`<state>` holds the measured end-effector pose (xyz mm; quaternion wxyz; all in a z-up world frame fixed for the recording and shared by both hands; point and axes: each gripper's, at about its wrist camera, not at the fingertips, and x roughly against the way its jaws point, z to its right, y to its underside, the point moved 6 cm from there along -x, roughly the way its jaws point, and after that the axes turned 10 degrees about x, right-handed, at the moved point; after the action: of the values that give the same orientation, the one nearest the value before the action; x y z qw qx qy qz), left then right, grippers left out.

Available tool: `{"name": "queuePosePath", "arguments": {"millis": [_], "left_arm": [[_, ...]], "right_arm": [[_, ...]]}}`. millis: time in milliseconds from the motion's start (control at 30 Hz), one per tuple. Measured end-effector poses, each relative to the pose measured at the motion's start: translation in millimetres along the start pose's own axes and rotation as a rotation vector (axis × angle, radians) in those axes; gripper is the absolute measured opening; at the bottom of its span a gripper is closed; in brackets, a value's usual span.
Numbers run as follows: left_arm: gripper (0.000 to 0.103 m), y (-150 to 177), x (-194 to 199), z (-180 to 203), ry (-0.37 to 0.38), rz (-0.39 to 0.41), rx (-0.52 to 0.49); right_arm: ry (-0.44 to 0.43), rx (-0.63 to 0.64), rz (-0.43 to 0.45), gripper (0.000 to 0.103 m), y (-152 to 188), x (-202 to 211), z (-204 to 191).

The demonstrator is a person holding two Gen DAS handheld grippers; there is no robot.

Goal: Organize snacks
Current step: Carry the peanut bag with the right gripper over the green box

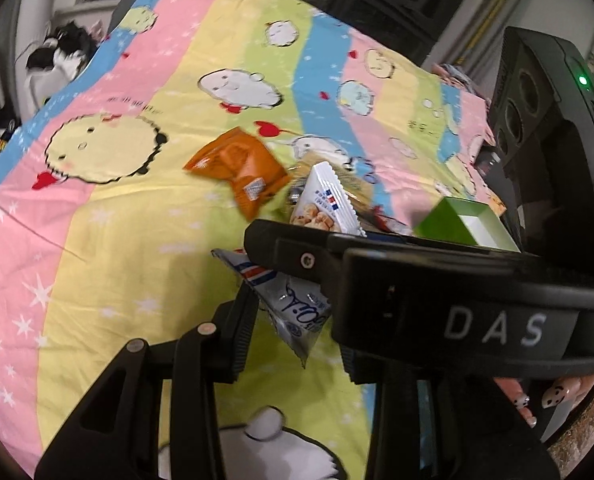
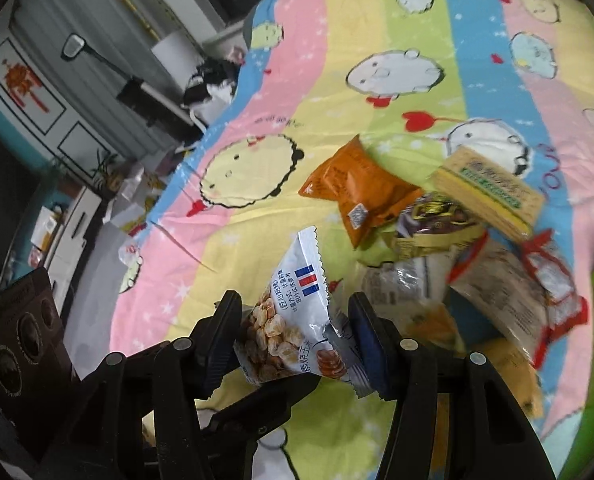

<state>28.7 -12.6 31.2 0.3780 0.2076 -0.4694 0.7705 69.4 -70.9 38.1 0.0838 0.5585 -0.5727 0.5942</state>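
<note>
Both hand-held grippers, left [image 1: 293, 316] and right [image 2: 297, 336], clamp white snack packets [image 2: 293, 312]; green box [image 1: 467, 224] gapes nearby.

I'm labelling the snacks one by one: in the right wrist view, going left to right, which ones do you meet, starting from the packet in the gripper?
white corn snack packet held in the right gripper → orange packet → yellow box → red-edged clear packet. The overlapping wrappers heaped under these are left out.
</note>
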Motion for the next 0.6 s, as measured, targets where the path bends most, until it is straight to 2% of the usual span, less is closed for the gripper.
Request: {"name": "queuePosePath", "arguments": {"millis": [367, 600], "left_arm": [[0.036, 7.5, 35.8, 75.5, 0.005, 0.069, -0.134], [0.036, 14.4, 39.8, 122.3, 0.041, 0.071, -0.209]], "right_arm": [[0.044, -0.022, 0.188, 0.058, 10.6, 85.6, 11.5], [0.098, -0.07, 0.283, 0.058, 26.8, 133.0, 30.6]]}}
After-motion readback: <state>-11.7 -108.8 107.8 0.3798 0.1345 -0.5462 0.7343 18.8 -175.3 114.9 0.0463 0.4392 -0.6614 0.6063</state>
